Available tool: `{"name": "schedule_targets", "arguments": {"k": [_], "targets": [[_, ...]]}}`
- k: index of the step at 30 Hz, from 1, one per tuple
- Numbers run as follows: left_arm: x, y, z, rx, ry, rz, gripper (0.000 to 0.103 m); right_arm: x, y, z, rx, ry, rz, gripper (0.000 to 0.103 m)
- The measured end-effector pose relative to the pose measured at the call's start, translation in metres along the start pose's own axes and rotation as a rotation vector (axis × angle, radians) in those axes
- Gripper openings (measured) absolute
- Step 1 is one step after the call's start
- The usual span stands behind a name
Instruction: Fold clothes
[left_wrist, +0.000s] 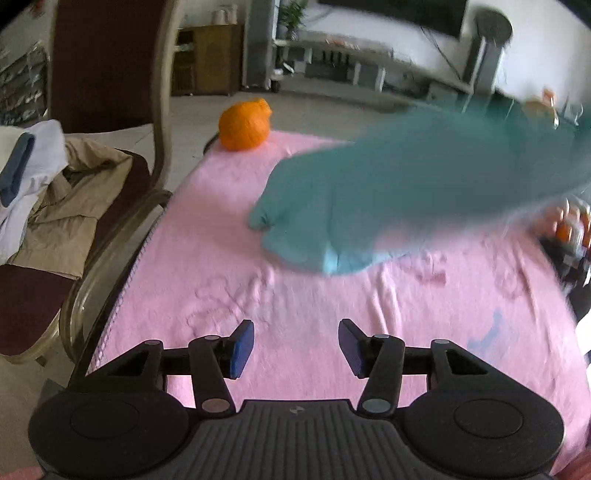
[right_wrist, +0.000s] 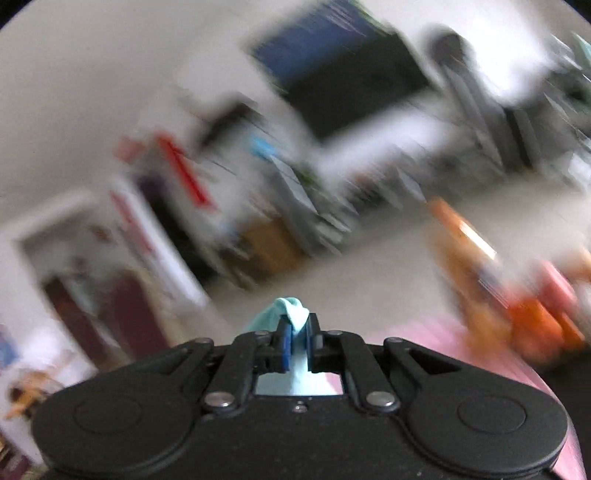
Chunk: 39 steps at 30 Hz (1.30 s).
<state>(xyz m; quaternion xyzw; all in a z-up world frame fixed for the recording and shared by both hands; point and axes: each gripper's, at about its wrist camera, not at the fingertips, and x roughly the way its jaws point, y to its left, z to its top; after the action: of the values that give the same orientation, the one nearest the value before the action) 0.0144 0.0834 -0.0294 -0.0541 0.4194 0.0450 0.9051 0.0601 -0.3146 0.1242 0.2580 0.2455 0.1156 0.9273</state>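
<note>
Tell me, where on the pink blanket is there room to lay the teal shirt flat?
The bare pink blanket between the open left gripper and the teal shirt is free. The far-left corner holds an orange bag; the right edge looks cluttered but blurred. The right gripper holds the shirt.

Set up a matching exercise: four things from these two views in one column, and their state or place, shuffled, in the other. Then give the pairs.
Things:
1. left gripper
2. right gripper
3. orange bag
4. beige garment

States or places:
A. heaped on the chair
B. at the far end of the pink cloth
C. open, holding nothing
D. shut on the teal garment

Pairs: 1-C, 2-D, 3-B, 4-A
</note>
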Motion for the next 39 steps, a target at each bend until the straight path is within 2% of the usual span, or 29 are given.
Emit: {"name": "schedule_targets", "arguments": {"k": [2,3,4,6,8,13,17,20,22,24,31,36,39], "targets": [[0.007,-0.011,-0.005,0.027,0.038,-0.005,0.052,0.021,-0.081,-0.038,0.174,0.102,-0.181,0.025],[0.01,-0.015,-0.007,0.037,0.053,-0.007,0.052,0.027,-0.111,-0.054,0.26,0.124,-0.25,0.028],[0.012,-0.018,-0.007,0.044,0.06,-0.004,0.052,0.029,-0.13,-0.066,0.317,0.124,-0.284,0.028],[0.016,-0.024,-0.008,0.061,0.066,0.006,0.052,0.026,-0.159,-0.084,0.404,0.105,-0.306,0.031],[0.021,-0.026,-0.005,0.043,0.087,-0.008,0.052,0.024,-0.176,-0.096,0.459,0.098,-0.26,0.035],[0.033,-0.03,0.017,-0.095,0.157,-0.103,0.051,0.027,-0.162,-0.11,0.528,0.167,-0.177,0.048],[0.048,-0.041,0.044,-0.223,0.208,-0.163,0.051,0.04,-0.143,-0.116,0.537,0.223,-0.092,0.049],[0.07,-0.051,0.063,-0.301,0.246,-0.171,0.046,0.043,-0.139,-0.115,0.505,0.222,-0.102,0.052],[0.083,-0.051,0.068,-0.351,0.279,-0.176,0.032,0.044,-0.142,-0.114,0.52,0.213,-0.099,0.053],[0.096,-0.051,0.073,-0.401,0.311,-0.18,0.027,0.044,-0.146,-0.114,0.54,0.211,-0.091,0.055],[0.138,-0.047,0.086,-0.567,0.418,-0.184,0.024,0.046,-0.145,-0.111,0.535,0.204,-0.076,0.063],[0.154,-0.046,0.093,-0.59,0.467,-0.123,0.025,0.053,-0.139,-0.111,0.518,0.225,-0.052,0.063],[0.166,-0.042,0.09,-0.617,0.509,-0.133,0.023,0.056,-0.138,-0.111,0.505,0.226,-0.054,0.065]]}}
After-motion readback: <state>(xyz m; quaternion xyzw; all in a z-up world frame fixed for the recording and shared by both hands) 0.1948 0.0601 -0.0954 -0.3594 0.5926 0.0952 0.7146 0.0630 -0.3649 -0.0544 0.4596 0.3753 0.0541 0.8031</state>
